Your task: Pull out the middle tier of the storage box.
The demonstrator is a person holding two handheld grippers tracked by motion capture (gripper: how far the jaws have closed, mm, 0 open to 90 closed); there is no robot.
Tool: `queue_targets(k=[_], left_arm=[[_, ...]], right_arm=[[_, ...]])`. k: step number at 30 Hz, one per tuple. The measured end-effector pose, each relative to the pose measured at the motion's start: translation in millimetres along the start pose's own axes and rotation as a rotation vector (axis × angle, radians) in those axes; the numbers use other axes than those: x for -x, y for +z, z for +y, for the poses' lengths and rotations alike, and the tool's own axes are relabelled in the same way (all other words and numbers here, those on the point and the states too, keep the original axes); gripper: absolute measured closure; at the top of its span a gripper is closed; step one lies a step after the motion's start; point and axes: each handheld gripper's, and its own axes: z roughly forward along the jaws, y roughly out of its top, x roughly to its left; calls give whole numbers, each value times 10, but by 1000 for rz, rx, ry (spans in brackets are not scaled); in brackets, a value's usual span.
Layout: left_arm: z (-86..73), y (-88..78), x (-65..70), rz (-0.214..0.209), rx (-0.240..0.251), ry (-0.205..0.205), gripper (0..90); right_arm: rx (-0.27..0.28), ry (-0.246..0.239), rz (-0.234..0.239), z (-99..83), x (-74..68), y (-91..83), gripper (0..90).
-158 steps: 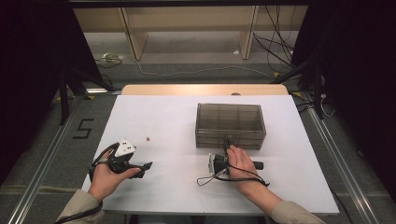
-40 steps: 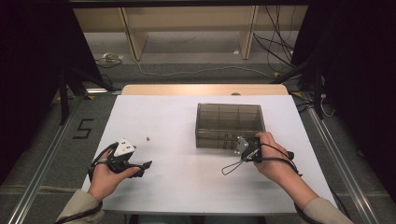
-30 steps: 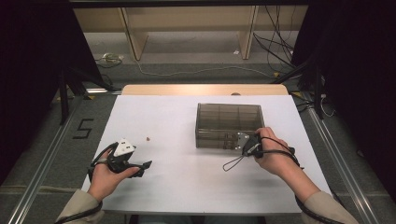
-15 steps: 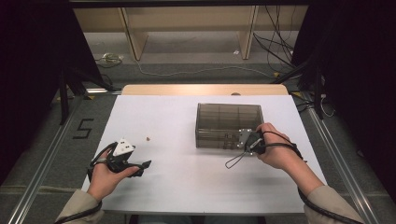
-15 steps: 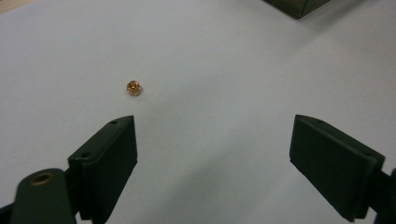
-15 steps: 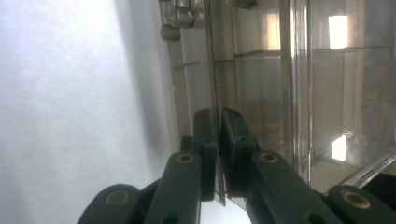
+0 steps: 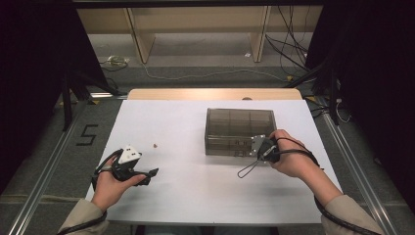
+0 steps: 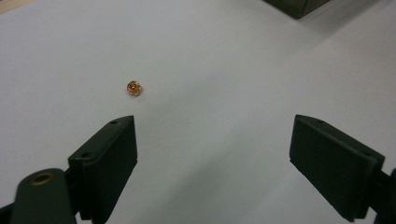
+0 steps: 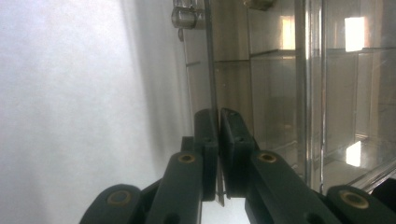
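White tabletop — right gripper, moved up since earlier, is clamped on the box's thin front wall — long axis crosswise; left gripper is held wide.

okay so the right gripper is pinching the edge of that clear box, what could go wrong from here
1. The right gripper is shut on just a thin panel at the front of the clear box. It could slip off when pulled, or drag the whole box across the table.
2. The small orange bead lies loose ahead of the open left gripper; a knock could send it rolling.
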Motion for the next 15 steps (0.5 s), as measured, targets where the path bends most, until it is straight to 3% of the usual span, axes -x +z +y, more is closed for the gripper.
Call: queue_targets(k=[15], left_arm=[[1,-2,-1,1,0,2,153]], right_arm=[[-3,-2,18,-1,-13,-22,867]])
